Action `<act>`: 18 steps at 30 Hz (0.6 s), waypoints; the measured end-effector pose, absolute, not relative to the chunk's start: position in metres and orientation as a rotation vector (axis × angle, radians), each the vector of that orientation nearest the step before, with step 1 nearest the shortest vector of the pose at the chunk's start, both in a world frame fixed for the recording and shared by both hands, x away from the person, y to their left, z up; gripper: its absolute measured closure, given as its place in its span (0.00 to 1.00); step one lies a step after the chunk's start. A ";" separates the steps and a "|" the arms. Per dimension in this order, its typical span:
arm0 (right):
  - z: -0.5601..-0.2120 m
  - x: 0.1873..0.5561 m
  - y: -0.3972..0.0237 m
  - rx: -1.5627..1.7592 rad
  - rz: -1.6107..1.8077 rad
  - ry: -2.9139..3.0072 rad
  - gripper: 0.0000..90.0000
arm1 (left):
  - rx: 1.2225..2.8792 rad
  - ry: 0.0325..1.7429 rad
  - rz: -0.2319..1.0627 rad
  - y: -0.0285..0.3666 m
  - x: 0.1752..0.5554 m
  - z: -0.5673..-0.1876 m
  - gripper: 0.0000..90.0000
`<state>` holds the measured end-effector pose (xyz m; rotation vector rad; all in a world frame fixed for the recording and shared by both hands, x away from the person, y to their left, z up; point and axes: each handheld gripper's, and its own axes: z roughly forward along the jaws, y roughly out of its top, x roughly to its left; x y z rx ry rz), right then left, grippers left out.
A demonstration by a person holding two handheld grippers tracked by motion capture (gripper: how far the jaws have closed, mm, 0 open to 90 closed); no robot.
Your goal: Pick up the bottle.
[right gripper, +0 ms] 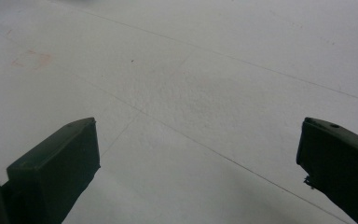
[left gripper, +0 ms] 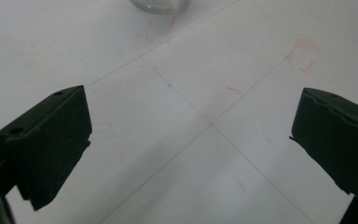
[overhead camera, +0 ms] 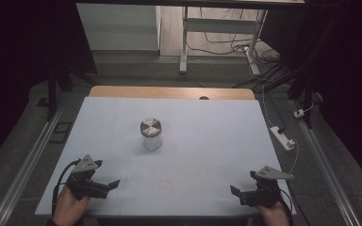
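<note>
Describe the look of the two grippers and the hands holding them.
Both are black two-jaw tools. The left gripper and right gripper each carry a grey three-cornered plate on top. A black cable loops from the left one. The jaws are blocky, with small holes near the tips. The hands show no gloves or sleeves.

One jar (overhead camera: 151, 134) with one metal lid (overhead camera: 150, 126) stands on the bench (overhead camera: 207, 141). Two grippers: one (overhead camera: 107, 181) at the near left corner, one (overhead camera: 238, 190) at the near right corner. Two hands hold them, one each.
</note>
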<state>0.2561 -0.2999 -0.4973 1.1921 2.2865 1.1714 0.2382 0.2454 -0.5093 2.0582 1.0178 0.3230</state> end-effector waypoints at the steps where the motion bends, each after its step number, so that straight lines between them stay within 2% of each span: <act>1: -0.497 0.256 -0.300 1.193 1.171 2.286 0.00 | 2.061 1.006 0.320 0.245 0.241 -0.510 0.00; 18: -0.498 0.256 -0.299 1.189 1.161 2.296 0.00 | 2.062 0.948 0.298 0.223 0.280 -0.514 0.00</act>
